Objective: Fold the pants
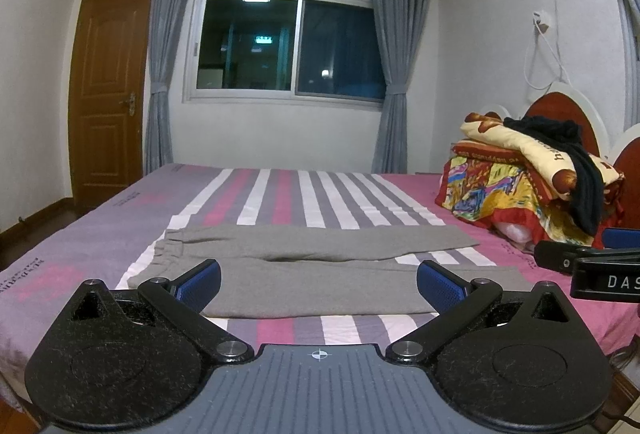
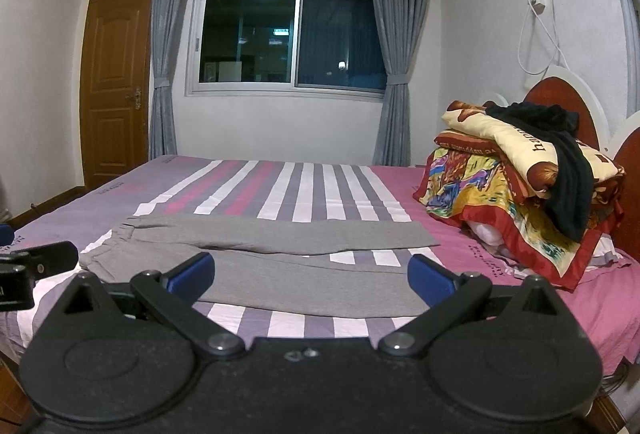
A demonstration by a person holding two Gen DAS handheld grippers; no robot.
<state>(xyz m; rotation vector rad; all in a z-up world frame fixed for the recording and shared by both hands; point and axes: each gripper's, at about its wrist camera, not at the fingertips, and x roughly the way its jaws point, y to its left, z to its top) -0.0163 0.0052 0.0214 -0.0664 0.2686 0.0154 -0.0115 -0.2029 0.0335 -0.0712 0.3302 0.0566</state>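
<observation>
Blue-padded and spread wide, the left gripper (image 1: pixel 318 284) hovers at six o'clock over the bed's near edge, nothing between its jaws, and the right gripper (image 2: pixel 312 276) beside it is just as wide and just as empty. Straight ahead at twelve o'clock lie the grey pants (image 1: pixel 320 266), flat on the striped bedsheet (image 1: pixel 280 193), waistband (image 1: pixel 168 246) out at nine o'clock, both legs running toward three o'clock with a narrow gap opening between them at the hems. No fold made yet by the look of it, so this is the very start: the first step appears to be laying one leg over the other. That calls for a pinch at the waistband with the left and one near the hem (image 2: pixel 420 308) with the right, both lifting together so the cloth doesn't drag or bunch. Further off, at two o'clock, a heap of colourful quilts (image 2: pixel 500 201) with a black garment (image 2: pixel 568 177) draped on top sits close to the leg ends, worth keeping clear of. Beyond, dark window (image 1: pixel 288 21), grey curtains (image 1: pixel 164 73), wooden door (image 1: pixel 108 89) at ten o'clock.
</observation>
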